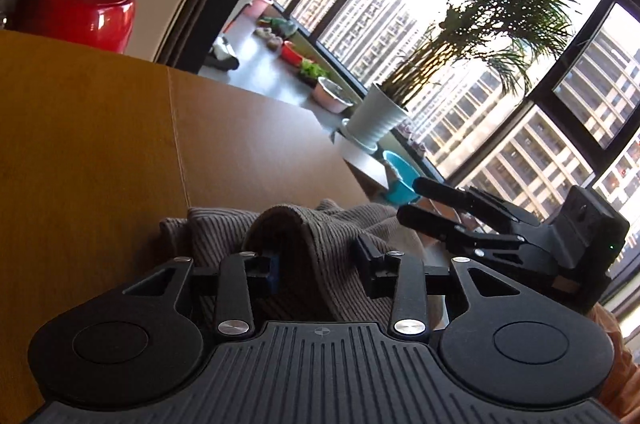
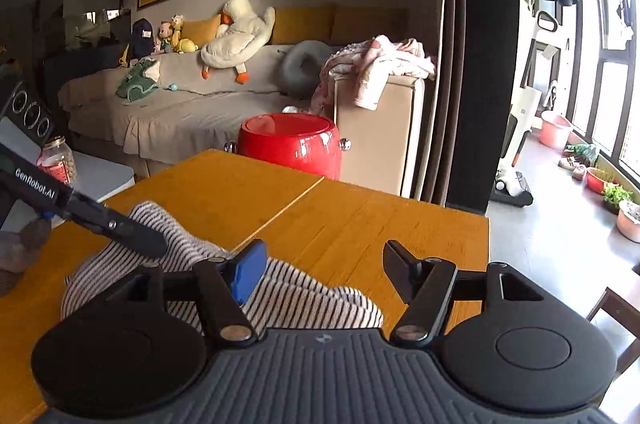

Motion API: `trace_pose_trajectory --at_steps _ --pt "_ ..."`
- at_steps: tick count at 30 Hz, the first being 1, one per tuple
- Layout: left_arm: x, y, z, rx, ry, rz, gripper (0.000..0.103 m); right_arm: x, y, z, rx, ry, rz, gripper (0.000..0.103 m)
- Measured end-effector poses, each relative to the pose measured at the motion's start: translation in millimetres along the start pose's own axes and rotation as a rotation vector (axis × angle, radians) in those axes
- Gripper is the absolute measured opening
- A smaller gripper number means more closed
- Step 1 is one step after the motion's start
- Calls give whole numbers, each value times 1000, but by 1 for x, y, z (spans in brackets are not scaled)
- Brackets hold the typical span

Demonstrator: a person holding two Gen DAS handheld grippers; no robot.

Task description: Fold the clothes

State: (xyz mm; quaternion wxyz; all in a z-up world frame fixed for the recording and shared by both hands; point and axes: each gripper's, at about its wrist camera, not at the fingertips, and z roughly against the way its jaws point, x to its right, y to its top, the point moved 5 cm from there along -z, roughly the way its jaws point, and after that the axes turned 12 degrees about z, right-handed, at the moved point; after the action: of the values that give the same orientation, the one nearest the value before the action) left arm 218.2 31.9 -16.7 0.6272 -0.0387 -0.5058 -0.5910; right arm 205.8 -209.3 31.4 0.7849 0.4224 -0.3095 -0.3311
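Striped garment (image 2: 224, 288) lies bunched on the wooden tabletop (image 2: 360, 224), near its close edge, a raised fold humped up in the middle.

Left gripper (image 1: 320, 264) sits low over the cloth, tilted down toward the tabletop. Jaws part-open, the raised fold of the garment (image 1: 288, 236) standing between them; blue pad on the left finger (image 1: 273, 272) sits just beside the fold, right finger clear of it, no clamp visible. Released. In the right wrist view the left gripper (image 2: 132, 236) comes in from the left edge, fingers angled down and resting on top of the garment.

Right gripper (image 2: 320, 272) also low, pitched down, jaws wide apart. Blue-padded left finger (image 2: 248, 274) hangs over the garment's edge; the other finger is over bare tabletop. Nothing pinched, released. From the left wrist view the right gripper (image 1: 412, 200) reaches in from the right, fingers spread, tips at the far side of the cloth.

Red drum stool (image 2: 292, 148) stands beyond the tabletop, potted palm (image 1: 460, 64) by the window.
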Motion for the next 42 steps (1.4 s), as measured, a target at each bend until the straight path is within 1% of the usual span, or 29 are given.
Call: trace_pose_trajectory --at_steps 2,5,6,7,8,10,11,12,13,14,16,17,18,20,22,24,25,26,28,29,30,31,34,35,37,38,40,41,42 --pt "0 0 3 12 26 -25 38 1 -13 -8 -36 -21 -8 67" --pt "-4 0 8 36 75 -55 38 6 -32 -20 -69 -54 -56 74" --pt "-7 1 10 44 92 -58 38 9 -37 -24 -72 -62 -80 78" --pt "-10 1 12 53 109 -61 42 12 -39 -26 -74 -70 -92 82" --pt "-15 2 15 65 128 -63 47 14 -41 -28 -74 -79 -104 83" --pt "-22 4 24 92 134 -52 49 16 -41 -25 -70 -80 -116 84" --pt "-24 4 32 106 118 -57 49 18 -40 -20 -60 -82 -128 84" --pt "-23 1 39 104 79 -71 49 22 -41 -12 -39 -64 -171 84" --pt "-22 -2 47 97 34 -86 56 26 -43 -4 -18 -45 -214 84" --pt "-19 -9 54 71 -37 -96 67 30 -44 4 3 -26 -258 85" --pt "-8 -26 59 11 -132 -125 80 36 -55 15 49 66 -378 87" --pt "-2 -35 58 -14 -151 -151 83 37 -62 16 54 100 -420 87" --pt "2 -44 52 -36 -141 -180 85 37 -69 16 59 134 -462 87" --pt "9 -59 36 -75 -99 -227 88 34 -83 8 45 155 -512 87" --pt "12 -70 19 -96 -53 -267 88 30 -94 -2 42 184 -582 87" --pt "17 -80 9 -82 -21 -327 84 25 -94 -2 81 235 -630 85" --pt "19 -80 6 -71 -12 -340 72 21 -90 -1 103 268 -616 80" --pt "17 -77 6 -79 -24 -308 66 11 -87 2 107 293 -575 68" --pt "14 -68 7 -106 -60 -219 54 -1 -79 7 99 282 -511 48" --pt "12 -64 7 -119 -77 -175 49 -4 -74 11 101 282 -508 43" --pt "11 -62 8 -139 -97 -144 48 -3 -66 14 111 294 -512 34" --pt "11 -60 10 -160 -117 -118 46 -3 -59 18 123 307 -515 28" --pt "2 -51 5 -254 -215 42 43 4 -28 21 158 340 -497 24" --pt "-5 -47 -1 -282 -233 109 43 9 -18 14 156 334 -484 22" --pt "-17 -42 -11 -289 -204 168 43 18 -1 -8 132 304 -451 22" --pt "-20 -41 -11 -280 -183 162 42 21 1 -26 89 268 -432 22" --pt "-14 -37 3 -250 -177 108 42 18 -8 -69 -60 182 -366 23" --pt "-10 -32 15 -223 -175 69 45 15 -16 -83 -107 144 -334 25" --pt "-3 -25 31 -179 -171 20 48 14 -23 -91 -116 120 -313 28"
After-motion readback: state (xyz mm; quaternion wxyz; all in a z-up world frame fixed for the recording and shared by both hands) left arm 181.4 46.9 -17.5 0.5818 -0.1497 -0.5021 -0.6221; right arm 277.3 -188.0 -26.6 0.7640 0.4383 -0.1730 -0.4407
